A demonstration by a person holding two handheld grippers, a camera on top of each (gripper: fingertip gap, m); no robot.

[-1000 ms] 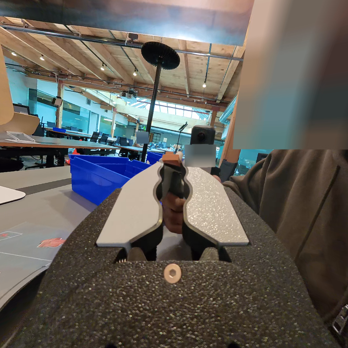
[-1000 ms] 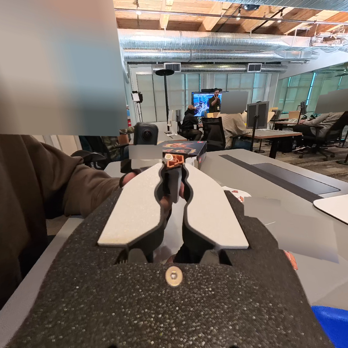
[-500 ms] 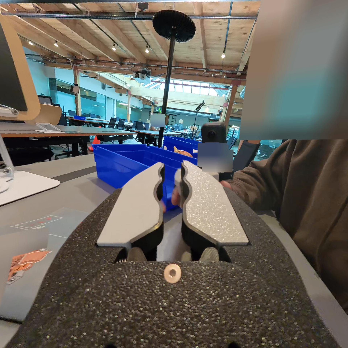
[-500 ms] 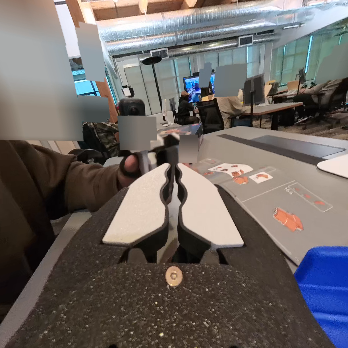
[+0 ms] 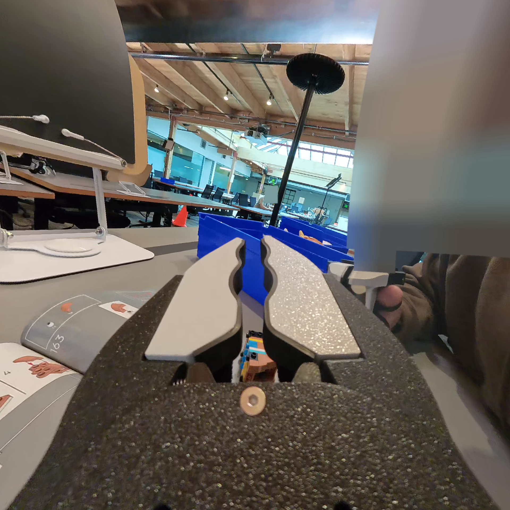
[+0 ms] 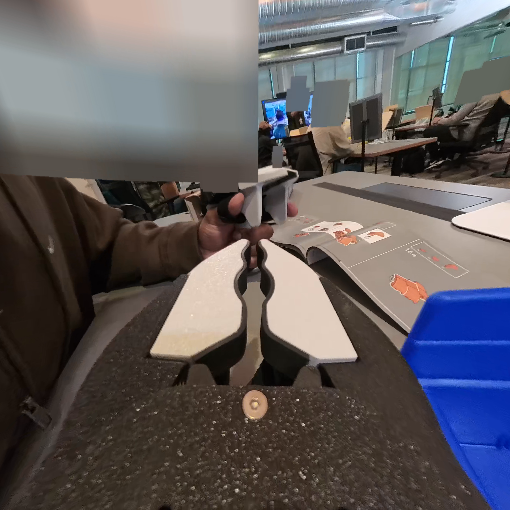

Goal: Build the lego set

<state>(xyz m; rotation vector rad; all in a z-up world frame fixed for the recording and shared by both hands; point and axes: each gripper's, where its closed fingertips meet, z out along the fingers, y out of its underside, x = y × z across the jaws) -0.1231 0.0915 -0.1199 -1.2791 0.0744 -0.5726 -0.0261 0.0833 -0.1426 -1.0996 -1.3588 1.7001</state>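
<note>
- Grey desk (image 5: 171, 248) carries blue bins (image 5: 229, 234) at the far side.
- Your left gripper (image 5: 252, 244) and right gripper (image 6: 254, 244) are both slightly parted, empty.
- Light, fragile lego build (image 5: 256, 358) below: pinch its solid sides.

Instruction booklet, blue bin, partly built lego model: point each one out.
instruction booklet (image 6: 386, 256): right wrist view, on its open grey page.
blue bin (image 6: 466, 358): right wrist view, on its near outer wall.
partly built lego model (image 5: 255, 358): left wrist view, on its brown and blue side, low between the gripper's fingers.
</note>
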